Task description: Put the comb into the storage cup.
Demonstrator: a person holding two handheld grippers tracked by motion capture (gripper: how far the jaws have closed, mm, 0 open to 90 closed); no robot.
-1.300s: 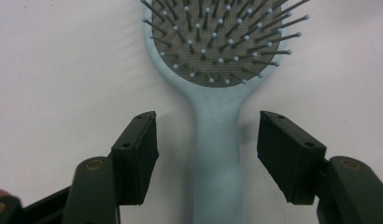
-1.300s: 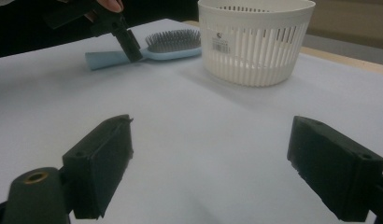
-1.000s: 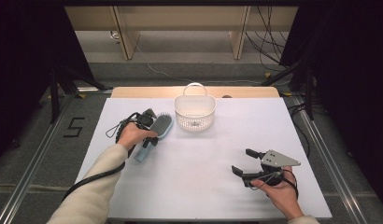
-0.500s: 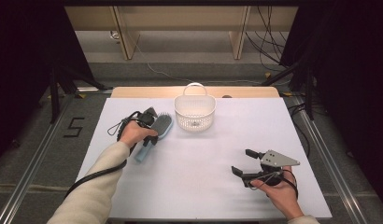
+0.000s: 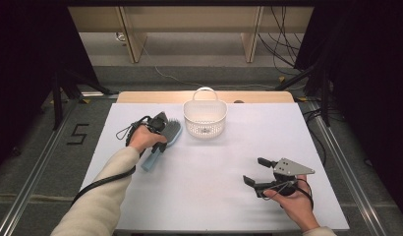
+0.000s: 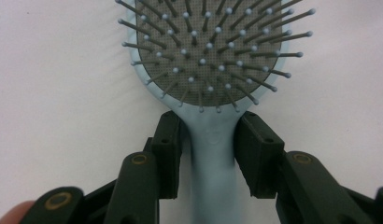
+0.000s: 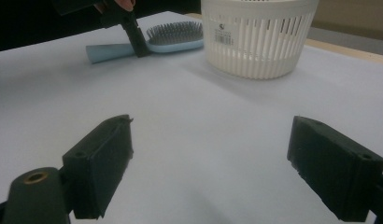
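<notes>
While the white table point(image 5: 214, 196) takes up most of what I can see from here, the thing to steer by is the white slatted basket point(image 5: 205, 118) standing upright near its far edge, handle at the back. Through the slats I can make out nothing inside it except a small dark mark on the bottom, probably a label; I'd call it empty.

Just left of the basket, close but not touching, lies the light blue hairbrush point(image 5: 162, 139), flat on the table with its bristles up, head toward the basket and handle trailing away toward the person. The left gripper point(image 6: 208, 140) is down over the neck of the brush, right where handle meets head. Its jaws stand either side of that neck, narrowed almost to its width; the left pad looks against it, the right seems a sliver off, so I wouldn't call the grip firm yet.

To my eye the pinch should finish squarely on the neck, both pads flat on the plastic and clear of the bristles, before any lift; a lopsided squeeze could let the head swing down.

Well to the right of the basket and nearer the person, the right gripper point(image 5: 261, 172) hovers low with its jaws spread wide, holding nothing.
</notes>
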